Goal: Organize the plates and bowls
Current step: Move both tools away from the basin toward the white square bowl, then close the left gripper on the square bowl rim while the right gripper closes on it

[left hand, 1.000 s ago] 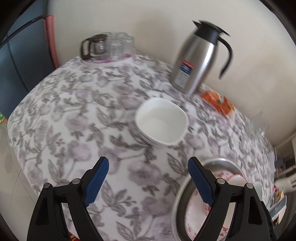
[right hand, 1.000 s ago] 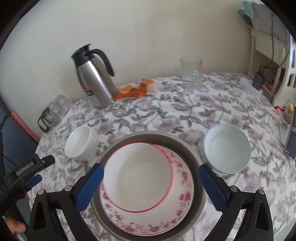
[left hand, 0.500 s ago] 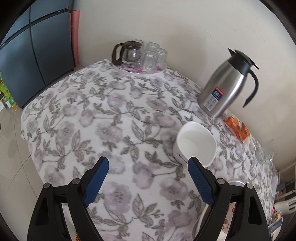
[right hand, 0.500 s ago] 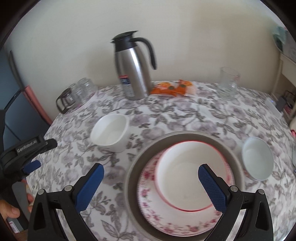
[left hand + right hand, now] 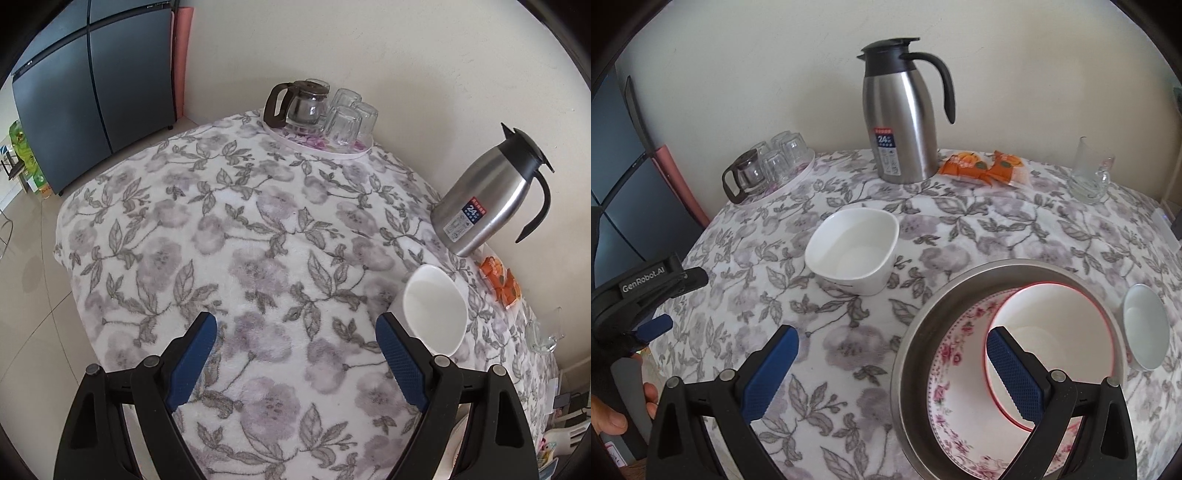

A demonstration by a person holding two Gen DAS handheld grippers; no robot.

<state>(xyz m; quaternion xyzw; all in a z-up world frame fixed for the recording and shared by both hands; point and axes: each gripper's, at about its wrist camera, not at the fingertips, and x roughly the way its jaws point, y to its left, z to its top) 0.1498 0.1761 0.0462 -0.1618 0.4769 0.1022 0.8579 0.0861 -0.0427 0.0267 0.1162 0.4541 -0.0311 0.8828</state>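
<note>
A white squarish bowl (image 5: 855, 247) stands on the floral tablecloth; it also shows in the left wrist view (image 5: 434, 308), right of my left gripper. A metal tray (image 5: 923, 314) holds a floral plate (image 5: 955, 376) with a red-rimmed white bowl (image 5: 1052, 332) on it. A small white round bowl (image 5: 1147, 338) sits at the tray's right. My right gripper (image 5: 892, 369) is open and empty, its right finger over the tray. My left gripper (image 5: 293, 360) is open and empty above bare cloth; it also shows at the left edge of the right wrist view (image 5: 653, 326).
A steel thermos jug (image 5: 905, 122) stands at the back by the wall, orange snack packets (image 5: 984, 166) and a glass mug (image 5: 1089, 177) to its right. A round tray with a glass pot and tumblers (image 5: 319, 114) sits at the far corner. A dark fridge (image 5: 85, 92) stands beyond.
Both grippers have swung left. The square bowl has shifted right in both views, and the tray has slid to the right wrist view's lower right. Both stay open.
</note>
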